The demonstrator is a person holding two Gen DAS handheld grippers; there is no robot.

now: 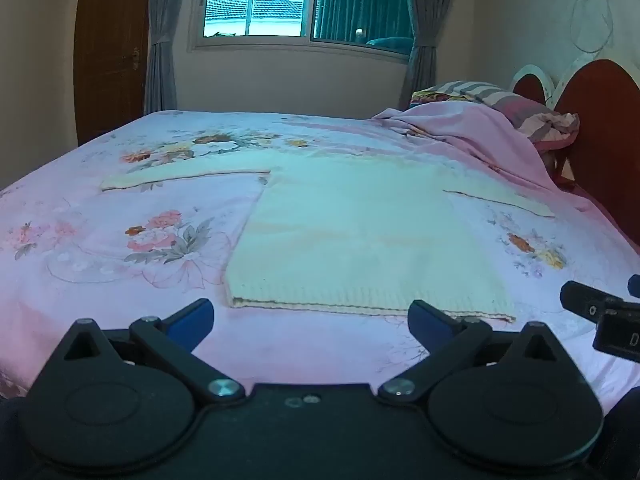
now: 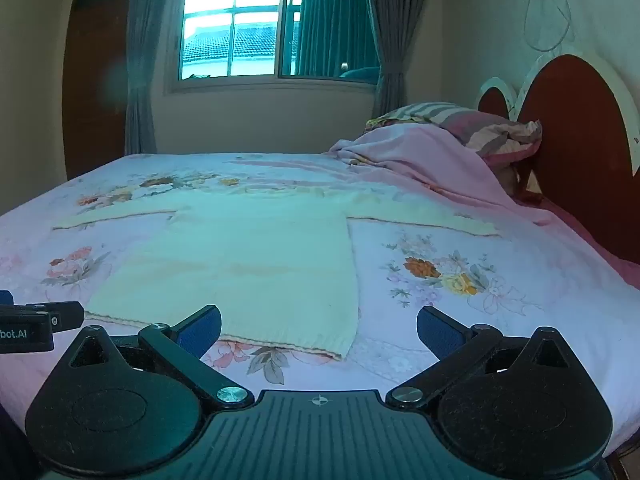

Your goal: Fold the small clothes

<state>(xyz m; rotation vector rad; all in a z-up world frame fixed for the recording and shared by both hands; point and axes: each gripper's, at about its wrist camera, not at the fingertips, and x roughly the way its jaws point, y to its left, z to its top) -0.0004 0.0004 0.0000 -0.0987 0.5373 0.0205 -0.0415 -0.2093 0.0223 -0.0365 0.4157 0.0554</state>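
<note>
A small cream knitted sweater (image 1: 360, 232) lies flat on the floral bed sheet (image 1: 120, 240), hem nearest me, both sleeves spread out to the sides. It also shows in the right wrist view (image 2: 248, 264). My left gripper (image 1: 310, 318) is open and empty, hovering just short of the hem's middle. My right gripper (image 2: 318, 330) is open and empty, near the hem's right corner. The right gripper's body shows at the right edge of the left wrist view (image 1: 600, 312); the left gripper's body shows at the left edge of the right wrist view (image 2: 36, 324).
A pink blanket (image 1: 480, 132) and striped pillows (image 1: 520, 108) are heaped at the far right against the red headboard (image 1: 600, 120). A window (image 1: 256, 0) with grey curtains is on the far wall, and a brown door (image 1: 108, 48) stands at left.
</note>
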